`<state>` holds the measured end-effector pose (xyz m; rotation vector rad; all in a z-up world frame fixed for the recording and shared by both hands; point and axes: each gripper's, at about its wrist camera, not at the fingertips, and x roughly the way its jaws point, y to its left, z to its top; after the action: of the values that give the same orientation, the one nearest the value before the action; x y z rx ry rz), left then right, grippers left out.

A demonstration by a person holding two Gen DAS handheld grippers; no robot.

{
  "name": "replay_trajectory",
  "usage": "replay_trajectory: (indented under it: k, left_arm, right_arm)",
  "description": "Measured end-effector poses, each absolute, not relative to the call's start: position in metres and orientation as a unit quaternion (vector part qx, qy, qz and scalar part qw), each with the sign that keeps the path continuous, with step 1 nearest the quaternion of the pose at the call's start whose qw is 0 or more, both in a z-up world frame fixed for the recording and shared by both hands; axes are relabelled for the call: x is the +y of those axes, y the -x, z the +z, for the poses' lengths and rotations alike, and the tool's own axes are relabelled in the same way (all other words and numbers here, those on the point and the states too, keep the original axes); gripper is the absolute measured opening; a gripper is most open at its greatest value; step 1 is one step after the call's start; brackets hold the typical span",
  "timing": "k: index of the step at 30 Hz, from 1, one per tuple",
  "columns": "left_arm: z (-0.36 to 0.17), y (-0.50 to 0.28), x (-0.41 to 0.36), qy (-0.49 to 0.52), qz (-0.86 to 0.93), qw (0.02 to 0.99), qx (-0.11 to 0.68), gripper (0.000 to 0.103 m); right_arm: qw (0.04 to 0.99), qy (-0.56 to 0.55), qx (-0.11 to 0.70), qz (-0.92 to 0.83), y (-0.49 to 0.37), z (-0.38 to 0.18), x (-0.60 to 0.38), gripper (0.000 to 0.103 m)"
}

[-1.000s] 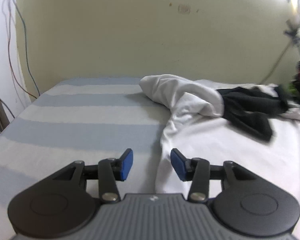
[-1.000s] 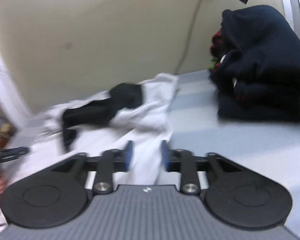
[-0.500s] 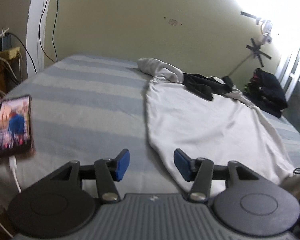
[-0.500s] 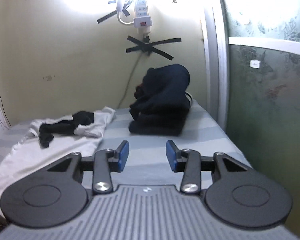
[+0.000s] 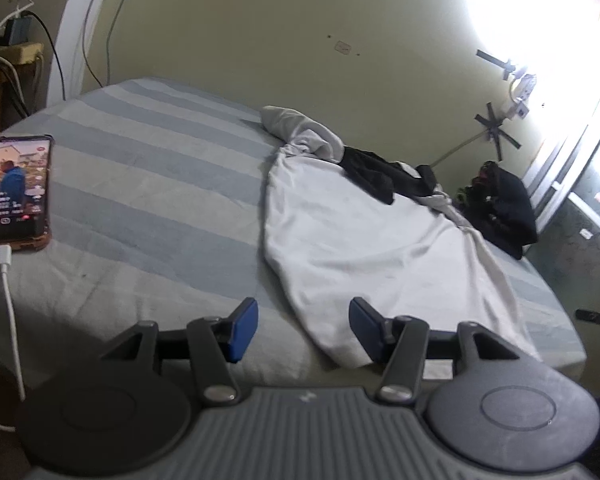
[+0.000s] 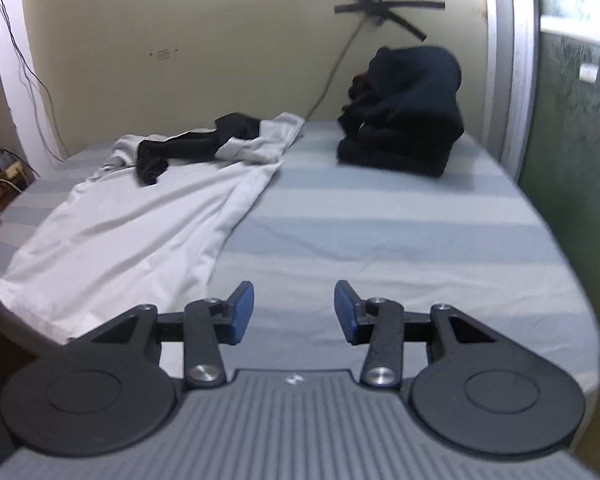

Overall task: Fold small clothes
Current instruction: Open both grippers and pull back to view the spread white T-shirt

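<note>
Phone [image 5: 14, 192]: lit at the bed's [image 5: 140, 184] left edge; its screen text is too small to read.
White garment [image 5: 360, 248]: spread mid-bed, black garment [image 5: 380, 174] across its top.
Your left hand-held gripper [image 5: 303, 328]: jaws just widened, empty.
Your right hand-held gripper [image 6: 294, 310]: likewise, empty.
Risk: you may snag the black piece while folding.

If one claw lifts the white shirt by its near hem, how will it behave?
The white shirt lies flat with soft creases, so it will probably droop limply. The black garment resting on its far end would likely slide off or drag along.
</note>
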<state>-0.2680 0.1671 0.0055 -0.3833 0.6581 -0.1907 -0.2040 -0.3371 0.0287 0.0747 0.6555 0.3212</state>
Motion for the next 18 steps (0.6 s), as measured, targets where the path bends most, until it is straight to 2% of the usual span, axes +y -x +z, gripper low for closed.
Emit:
replay_trajectory:
  k: [16, 17, 18]
  left_arm:
    - [-0.017, 0.226, 0.129, 0.184, -0.133, 0.902, 0.366, 0.051]
    - [-0.018, 0.225, 0.127, 0.183, -0.134, 0.902, 0.366, 0.050]
    - [-0.019, 0.224, 0.126, 0.185, -0.132, 0.903, 0.365, 0.040]
  right_arm:
    - [0.893, -0.088, 0.368, 0.244, 0.211, -0.016, -0.305, 0.050]
    - [0.891, -0.091, 0.370, 0.246, 0.209, -0.018, -0.304, 0.050]
    - [0.889, -0.097, 0.372, 0.247, 0.207, -0.020, -0.303, 0.050]
